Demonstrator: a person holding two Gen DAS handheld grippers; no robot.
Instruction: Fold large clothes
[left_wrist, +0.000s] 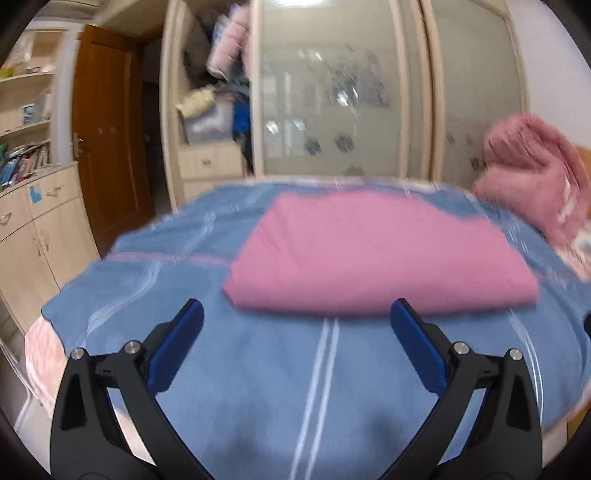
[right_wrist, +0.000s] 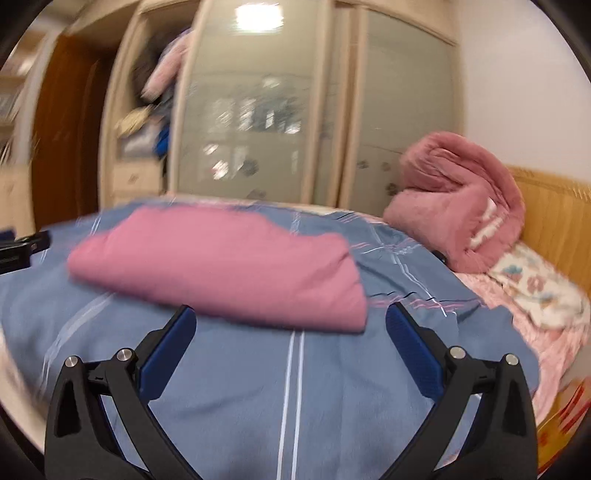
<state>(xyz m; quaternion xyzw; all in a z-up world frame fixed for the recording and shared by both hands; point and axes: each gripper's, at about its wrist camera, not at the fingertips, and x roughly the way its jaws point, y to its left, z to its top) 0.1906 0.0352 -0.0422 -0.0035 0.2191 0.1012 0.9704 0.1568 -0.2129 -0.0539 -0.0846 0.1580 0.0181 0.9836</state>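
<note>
Pink garment, folded into a flat rectangle, lying on blue striped bedspread of the bed. Left gripper: jaws apart, empty, above bedspread near garment's front edge. Right gripper: jaws apart, empty. Pink fleece bundle by headboard.

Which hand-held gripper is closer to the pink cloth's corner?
Probably the right hand-held gripper: open, with the pink cloth's folded corner just ahead between its fingers. The left hand-held gripper, also open, faces the cloth's long middle edge.
</note>
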